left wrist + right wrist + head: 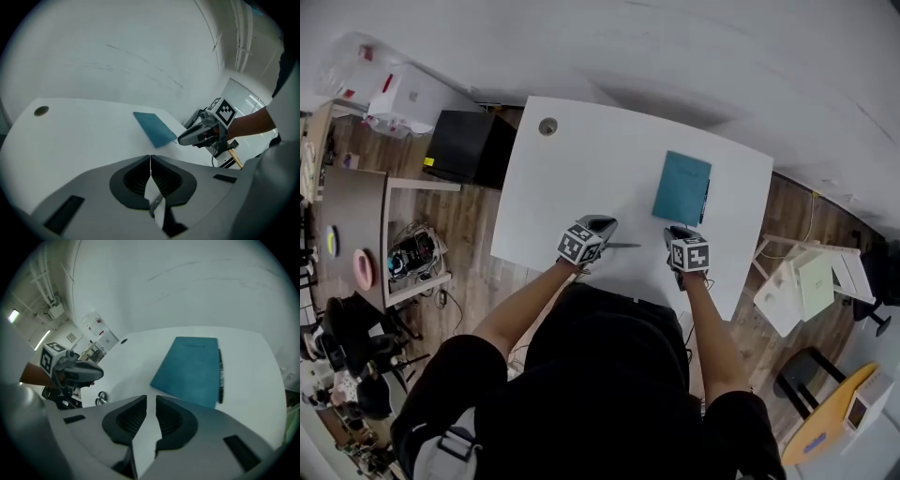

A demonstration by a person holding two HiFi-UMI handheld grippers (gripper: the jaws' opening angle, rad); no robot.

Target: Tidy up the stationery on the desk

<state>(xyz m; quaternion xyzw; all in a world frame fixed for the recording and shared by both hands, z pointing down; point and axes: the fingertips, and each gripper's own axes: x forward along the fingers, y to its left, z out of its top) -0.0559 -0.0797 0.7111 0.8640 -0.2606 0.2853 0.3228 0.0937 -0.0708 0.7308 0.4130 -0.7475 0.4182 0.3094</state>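
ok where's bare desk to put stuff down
Free: the left half of the desk, between the cable hole and the teal notebook. Crowded: the notebook with pen alongside, and scissors near the front edge.

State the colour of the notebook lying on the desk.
Teal notebook; shows best in right gripper view.

The desk (581, 178) top was white, smooth and matt. The notebook (682, 187) cover was teal, matt and card-like (no sheen noted). The pen (220, 376) was black and glossy. The left gripper (150, 157) and right gripper (151, 401) shells were grey matt plastic. The right gripper's 2 black pads (131, 420) were ribbed. The floor (478, 253) showed wood grain.
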